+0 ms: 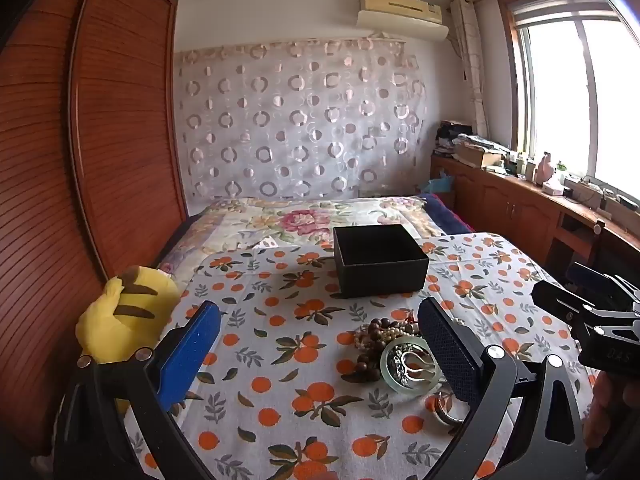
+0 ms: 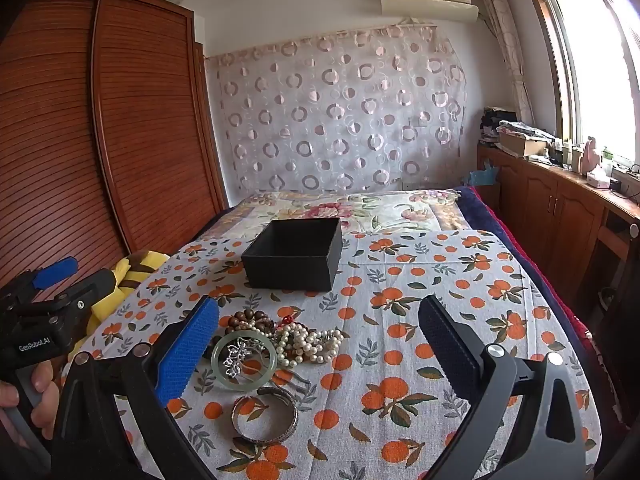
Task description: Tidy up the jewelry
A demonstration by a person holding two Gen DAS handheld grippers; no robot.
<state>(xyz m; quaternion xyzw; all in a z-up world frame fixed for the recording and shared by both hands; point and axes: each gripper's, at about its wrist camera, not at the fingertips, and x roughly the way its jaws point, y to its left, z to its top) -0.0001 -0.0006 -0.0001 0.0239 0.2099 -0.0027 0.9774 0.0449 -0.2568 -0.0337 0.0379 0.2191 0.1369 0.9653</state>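
Note:
A pile of jewelry lies on the orange-print cloth (image 2: 400, 320): a pale green bangle (image 2: 245, 360) with a silver brooch (image 2: 240, 354) on it, white pearl strands (image 2: 308, 342), brown wooden beads (image 2: 248, 318) and a silver metal bangle (image 2: 266, 416). An open black box (image 2: 294, 254) stands behind the pile. My right gripper (image 2: 318, 320) is open and empty, above the pile's right side. My left gripper (image 1: 320, 320) is open and empty; the green bangle (image 1: 408, 364) and wooden beads (image 1: 372, 340) lie by its right finger, the black box (image 1: 380, 266) beyond.
A yellow plush toy (image 1: 120, 316) lies at the cloth's left edge. A wooden wardrobe (image 1: 80, 160) stands at the left. A floral bedspread (image 2: 340, 208) stretches behind the box. A wooden cabinet (image 2: 560, 208) with clutter runs under the window at the right.

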